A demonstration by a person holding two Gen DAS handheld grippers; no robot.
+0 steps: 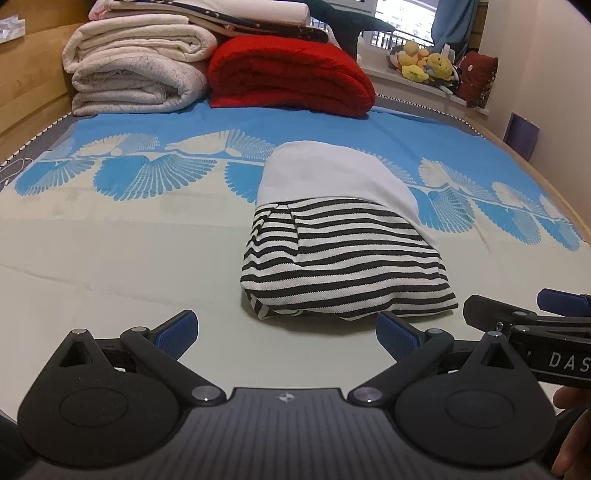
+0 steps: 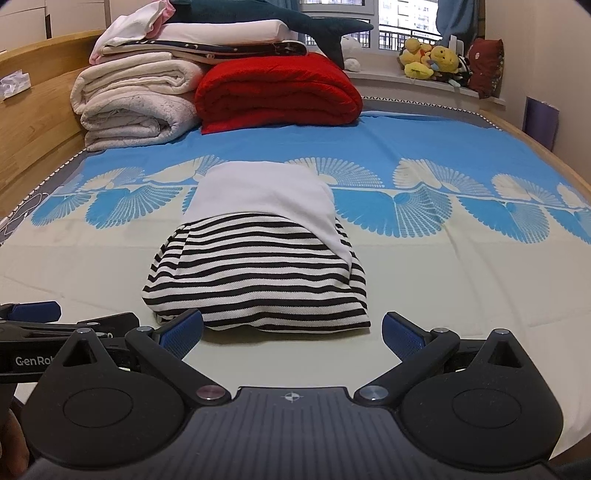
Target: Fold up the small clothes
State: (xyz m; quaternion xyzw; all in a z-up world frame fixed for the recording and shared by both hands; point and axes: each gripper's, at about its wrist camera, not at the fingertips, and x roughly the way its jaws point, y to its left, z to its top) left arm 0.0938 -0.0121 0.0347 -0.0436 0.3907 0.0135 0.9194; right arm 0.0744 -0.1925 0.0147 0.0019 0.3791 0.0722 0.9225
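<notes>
A small folded garment with black and white stripes [image 1: 343, 273] and a plain white upper part [image 1: 332, 173] lies on the bed sheet; it also shows in the right wrist view [image 2: 258, 280]. My left gripper [image 1: 286, 332] is open and empty, just in front of the garment's near left edge. My right gripper [image 2: 291, 332] is open and empty, just in front of the garment's near edge. The right gripper's side shows at the right of the left wrist view [image 1: 535, 317]. The left gripper's side shows at the left of the right wrist view [image 2: 55, 325].
Folded cream blankets [image 1: 136, 70] and a red blanket [image 1: 291, 77] are stacked at the far end of the bed, with a shark plush [image 2: 280, 18] on top. Plush toys [image 2: 432, 59] sit on the windowsill. A wooden bed frame [image 1: 29, 85] runs along the left.
</notes>
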